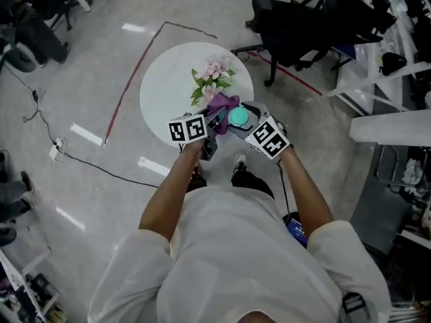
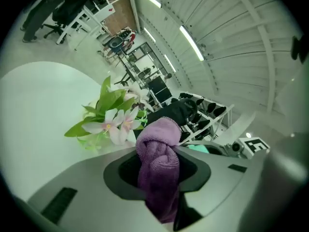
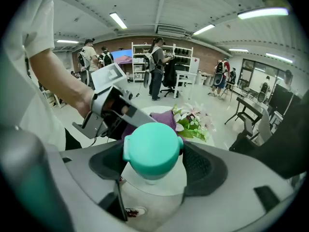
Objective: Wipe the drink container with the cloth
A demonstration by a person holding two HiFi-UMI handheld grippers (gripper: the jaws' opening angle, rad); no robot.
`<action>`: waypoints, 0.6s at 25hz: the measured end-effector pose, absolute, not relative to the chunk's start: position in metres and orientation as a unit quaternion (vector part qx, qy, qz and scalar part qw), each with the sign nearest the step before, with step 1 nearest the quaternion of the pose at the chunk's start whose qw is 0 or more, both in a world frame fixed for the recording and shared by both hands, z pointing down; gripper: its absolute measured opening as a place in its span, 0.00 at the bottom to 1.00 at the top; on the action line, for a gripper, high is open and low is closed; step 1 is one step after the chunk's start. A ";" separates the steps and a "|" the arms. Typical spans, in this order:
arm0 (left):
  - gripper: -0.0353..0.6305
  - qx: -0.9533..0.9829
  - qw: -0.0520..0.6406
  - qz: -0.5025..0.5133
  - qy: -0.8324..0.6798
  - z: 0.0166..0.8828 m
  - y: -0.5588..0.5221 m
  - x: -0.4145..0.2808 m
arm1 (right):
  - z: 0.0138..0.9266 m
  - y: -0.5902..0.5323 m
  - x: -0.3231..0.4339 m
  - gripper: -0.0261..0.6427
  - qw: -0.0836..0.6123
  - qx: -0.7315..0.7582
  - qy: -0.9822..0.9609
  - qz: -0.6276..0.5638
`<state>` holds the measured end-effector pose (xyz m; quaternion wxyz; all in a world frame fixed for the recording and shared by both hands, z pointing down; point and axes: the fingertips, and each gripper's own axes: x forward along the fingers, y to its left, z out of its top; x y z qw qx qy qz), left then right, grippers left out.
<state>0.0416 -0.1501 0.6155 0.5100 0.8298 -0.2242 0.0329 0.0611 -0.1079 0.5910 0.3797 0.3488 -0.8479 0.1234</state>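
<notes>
Jaws on both grippers are closed on loads, in the air over the near edge of the round white worktop (image 1: 168,79). Flowers (image 1: 214,78) lie right of its centre. Right gripper (image 3: 153,166): jaws wide, clamped on the teal-lidded bottle (image 3: 152,151). Left gripper (image 2: 159,178): jaws pinch the purple cloth (image 2: 155,153), just beside the bottle.

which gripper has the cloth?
The left gripper: purple cloth pinched between its jaws. The right gripper instead clamps the teal-lidded drink container.
</notes>
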 end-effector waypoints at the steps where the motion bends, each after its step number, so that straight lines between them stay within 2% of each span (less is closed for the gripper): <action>1: 0.27 0.831 0.510 0.045 -0.219 0.626 -0.150 0.043 | 0.591 -0.108 0.062 0.57 0.380 0.356 -0.844 0.125; 11: 0.27 0.833 0.453 0.225 -0.225 0.736 -0.145 0.042 | 0.588 -0.110 0.060 0.57 0.353 0.430 -0.817 0.152; 15: 0.27 0.824 0.428 0.278 -0.248 0.752 -0.148 0.037 | 0.586 -0.113 0.061 0.57 0.333 0.464 -0.804 0.164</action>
